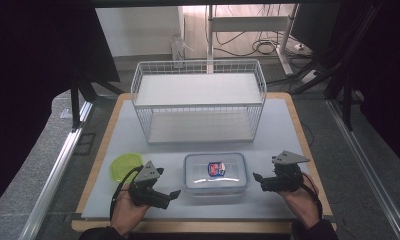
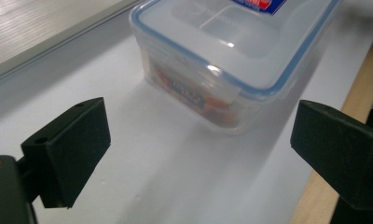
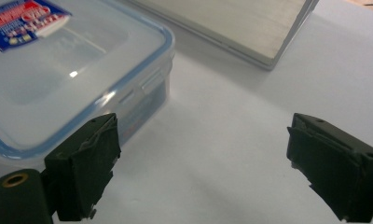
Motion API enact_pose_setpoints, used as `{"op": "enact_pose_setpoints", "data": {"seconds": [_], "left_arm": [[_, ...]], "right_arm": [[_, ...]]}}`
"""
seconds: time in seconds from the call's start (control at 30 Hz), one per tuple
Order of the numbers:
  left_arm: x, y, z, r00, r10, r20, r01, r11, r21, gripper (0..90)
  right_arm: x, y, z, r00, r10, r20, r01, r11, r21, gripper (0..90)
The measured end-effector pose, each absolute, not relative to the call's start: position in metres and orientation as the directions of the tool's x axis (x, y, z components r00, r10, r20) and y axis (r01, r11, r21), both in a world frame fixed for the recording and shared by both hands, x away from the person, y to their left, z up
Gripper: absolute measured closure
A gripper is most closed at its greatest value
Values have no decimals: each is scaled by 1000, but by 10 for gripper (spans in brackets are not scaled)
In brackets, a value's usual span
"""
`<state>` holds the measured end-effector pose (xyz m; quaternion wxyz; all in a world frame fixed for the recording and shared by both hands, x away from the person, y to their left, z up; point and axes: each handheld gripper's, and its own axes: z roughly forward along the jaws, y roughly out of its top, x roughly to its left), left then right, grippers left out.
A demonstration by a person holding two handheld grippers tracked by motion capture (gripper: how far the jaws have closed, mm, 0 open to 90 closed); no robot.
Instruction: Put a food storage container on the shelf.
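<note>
Two hand-held tongs rest near the front edge of a desk (image 1: 278, 120) covered by a pale grey mat, one on each side of a clear plastic box.

The left tongs (image 1: 174, 194) sit in a hand (image 1: 128, 212) at the front left. Their two black jaws are spread wide with nothing between them, pointing toward the left end of the box and just short of it. In the left gripper view the jaws frame bare mat, and the box corner sits a little beyond them, untouched.

The right tongs (image 1: 257, 179) sit in the other hand (image 1: 302, 200) at the front right. Their jaws are also spread wide and hold nothing, pointing toward the right end of the box. In the right gripper view one jaw stands close beside the box wall; whether it touches cannot be told.

The box (image 1: 216, 173) lies flat at the middle of the front edge, between the two tongs. Its clear lid (image 2: 231, 42) has a blue seal round the rim and side clips, and is on. A red, white and blue sticker (image 1: 216, 169) sits on top of the lid, and something orange and red shows through the wall.

A round green lid (image 1: 122, 165) lies flat near the front left edge, just behind the left tongs.

A white wire rack (image 1: 198, 100) with two shelves stands across the back half of the desk, well apart from the box. Nothing stands between either tongs and the box
</note>
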<state>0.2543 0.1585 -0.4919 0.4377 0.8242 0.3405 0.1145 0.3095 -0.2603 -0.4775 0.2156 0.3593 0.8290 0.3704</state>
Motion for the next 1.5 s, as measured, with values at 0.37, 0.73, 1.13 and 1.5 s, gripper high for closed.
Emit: {"op": "enact_pose_setpoints", "data": {"seconds": [0.37, 0.73, 1.13, 1.5], "left_arm": [[277, 141, -487, 761, 626, -172, 498, -393, 773, 27], [297, 124, -497, 757, 621, -205, 538, -414, 734, 15], [319, 117, -512, 740, 536, -405, 637, -369, 677, 0], [311, 118, -509, 727, 548, -414, 652, -359, 668, 56]], "right_arm": [[308, -250, -469, -682, 731, -31, 439, 443, 782, 17], [309, -231, -468, -725, 687, 51, 481, 451, 752, 31], [331, -224, -488, -730, 613, 304, 621, 407, 670, 70], [333, -231, -486, -699, 595, 397, 678, 374, 633, 253]]}}
